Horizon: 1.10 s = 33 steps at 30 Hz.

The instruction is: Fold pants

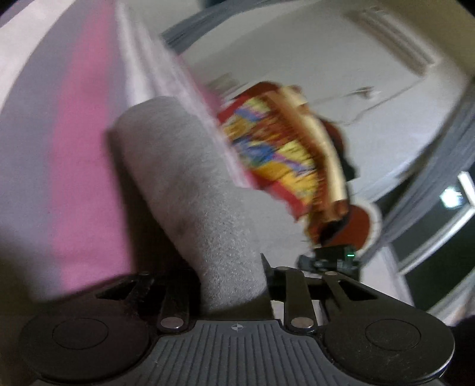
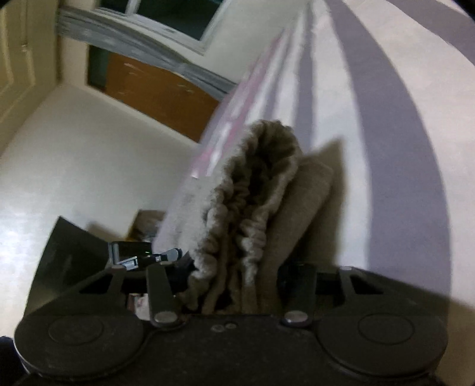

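Observation:
The pants are grey fleece. In the left wrist view a rolled length of pant leg [image 1: 190,190] runs from between the jaws out over the pink and lilac striped sheet [image 1: 80,166]. My left gripper [image 1: 234,285] is shut on this leg; its fingers are hidden by the cloth. In the right wrist view the gathered elastic waistband [image 2: 252,202] bunches up from between the jaws. My right gripper [image 2: 234,294] is shut on the waistband. The right gripper also shows low in the left wrist view [image 1: 329,258], and the left gripper in the right wrist view [image 2: 142,252].
The striped sheet [image 2: 400,148] covers a bed. A person's colourful patterned sleeve [image 1: 276,154] shows beyond the sheet's edge. Pale floor [image 2: 74,166], a brown door [image 2: 160,92], grey curtains [image 1: 439,166] and a window [image 2: 175,17] surround the bed. Both views are motion-blurred.

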### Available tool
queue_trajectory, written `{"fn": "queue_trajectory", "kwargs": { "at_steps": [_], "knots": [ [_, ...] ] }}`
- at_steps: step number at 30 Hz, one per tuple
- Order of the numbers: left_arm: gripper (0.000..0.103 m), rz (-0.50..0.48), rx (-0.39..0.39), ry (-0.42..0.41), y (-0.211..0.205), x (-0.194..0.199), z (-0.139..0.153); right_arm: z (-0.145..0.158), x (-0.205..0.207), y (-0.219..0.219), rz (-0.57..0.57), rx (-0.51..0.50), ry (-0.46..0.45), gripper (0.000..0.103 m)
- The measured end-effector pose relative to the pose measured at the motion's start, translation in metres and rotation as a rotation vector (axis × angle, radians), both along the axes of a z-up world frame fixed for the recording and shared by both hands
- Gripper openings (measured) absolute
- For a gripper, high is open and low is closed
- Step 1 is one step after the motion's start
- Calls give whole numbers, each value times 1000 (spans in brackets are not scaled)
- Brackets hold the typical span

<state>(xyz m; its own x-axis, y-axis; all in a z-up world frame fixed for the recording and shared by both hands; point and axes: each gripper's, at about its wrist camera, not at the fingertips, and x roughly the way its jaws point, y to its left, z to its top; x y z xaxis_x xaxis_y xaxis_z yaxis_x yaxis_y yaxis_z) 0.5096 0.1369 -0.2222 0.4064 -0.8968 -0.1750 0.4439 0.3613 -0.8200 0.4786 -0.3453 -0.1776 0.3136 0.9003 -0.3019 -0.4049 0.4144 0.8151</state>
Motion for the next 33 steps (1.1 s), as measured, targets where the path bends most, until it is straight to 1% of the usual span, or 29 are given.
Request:
{"fn": "queue_trajectory", "kwargs": {
  "at_steps": [1, 3, 5, 7, 9, 10, 11, 12, 13, 14, 15, 17, 18, 19, 20, 21, 22, 25, 26, 27, 28, 29, 30, 31, 32, 33],
  "knots": [
    [25, 7, -8, -29, 2, 3, 10, 9, 4, 3, 10, 15, -21, 48],
    [25, 40, -26, -61, 14, 17, 25, 25, 18, 11, 18, 25, -53, 47],
    [25, 78, -24, -72, 27, 39, 38, 41, 44, 20, 29, 37, -78, 46],
    [25, 101, 4, -76, 36, 66, 50, 53, 77, 30, 28, 48, -93, 46],
    [25, 115, 34, -62, 39, 93, 55, 56, 103, 39, 9, 70, -67, 46],
    [26, 130, 63, -46, 41, 106, 53, 55, 117, 44, -8, 69, -55, 47],
    [29, 157, 90, -15, 42, 117, 45, 48, 129, 48, -30, 42, -35, 51],
    [51, 201, 150, 41, 42, 125, 33, 35, 140, 53, -77, -22, 17, 55],
    [65, 249, 261, 118, 41, 130, 18, 17, 146, 53, -128, -112, 107, 68],
    [61, 260, 292, 131, 39, 129, 7, 3, 149, 55, -153, -184, 169, 53],
    [62, 271, 283, 103, 38, 121, 6, -1, 144, 54, -169, -188, 150, 53],
    [62, 274, 267, 99, 34, 103, 13, 1, 130, 46, -183, -118, 160, 58],
    [68, 261, 260, 80, 32, 92, 18, 4, 121, 44, -175, -105, 145, 59],
    [72, 254, 267, 40, 30, 80, 21, 8, 110, 41, -167, -102, 105, 68],
    [73, 258, 330, 17, 25, 72, 22, 7, 103, 38, -168, -108, 83, 71],
    [73, 251, 403, 0, 18, 70, 20, 3, 104, 36, -171, -134, 91, 70],
    [73, 255, 422, -15, 14, 73, 19, -2, 105, 36, -173, -151, 94, 70],
    [73, 310, 418, 9, 9, 80, 21, 3, 105, 43, -213, -173, 122, 72],
    [73, 322, 441, 1, 17, 74, 21, 10, 102, 47, -221, -204, 115, 74],
    [73, 347, 478, -15, 14, 66, 26, 19, 99, 55, -234, -244, 95, 76],
    [73, 383, 515, -30, 14, 58, 30, 27, 92, 59, -254, -289, 67, 81],
    [73, 416, 545, -30, 13, 48, 34, 35, 82, 61, -274, -331, 43, 84],
    [74, 456, 571, -24, 13, 35, 40, 42, 71, 61, -292, -371, 24, 86],
    [77, 492, 587, -27, 12, 21, 47, 48, 55, 56, -306, -407, -5, 90],
    [88, 529, 602, -31, 13, 4, 54, 56, 36, 53, -306, -424, -44, 98],
    [100, 568, 631, -22, 12, -17, 63, 64, 14, 52, -299, -425, -76, 101]
  ]
}}
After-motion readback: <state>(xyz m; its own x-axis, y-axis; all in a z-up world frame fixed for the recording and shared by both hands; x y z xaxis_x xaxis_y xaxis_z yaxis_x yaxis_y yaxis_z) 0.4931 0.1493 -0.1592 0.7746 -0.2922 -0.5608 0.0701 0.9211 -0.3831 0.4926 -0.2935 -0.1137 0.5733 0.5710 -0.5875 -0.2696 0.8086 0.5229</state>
